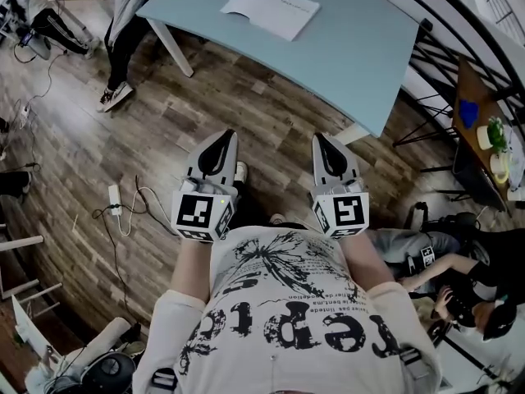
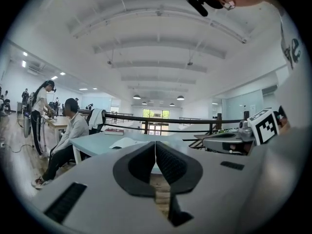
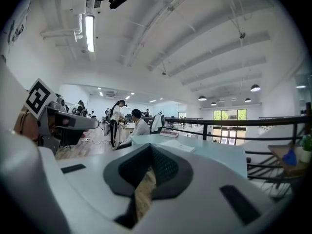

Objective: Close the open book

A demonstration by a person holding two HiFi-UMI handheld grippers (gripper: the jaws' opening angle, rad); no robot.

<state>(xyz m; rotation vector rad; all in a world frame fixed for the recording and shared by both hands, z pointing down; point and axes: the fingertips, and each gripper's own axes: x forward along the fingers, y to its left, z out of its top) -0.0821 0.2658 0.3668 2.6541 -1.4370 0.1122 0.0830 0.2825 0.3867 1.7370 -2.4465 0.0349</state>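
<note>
- Hovering short of the pale blue rectangular table (image 1: 353,48) in the head view, the left gripper (image 1: 224,136) and right gripper (image 1: 321,138) sit side by side close to the person's chest. Both point toward the table. The white open book (image 1: 271,8) lies flat near the table's far edge, well apart from both, so the reach seems not yet begun.
- The left gripper view shows the left gripper's jaws pressed together on nothing, probably a carrying posture. The book (image 2: 124,142) lies on the table ahead.
- The right gripper view shows the right gripper's jaws likewise meeting at the tips, empty. The book (image 3: 179,146) rests on the table beyond, untouched.
</note>
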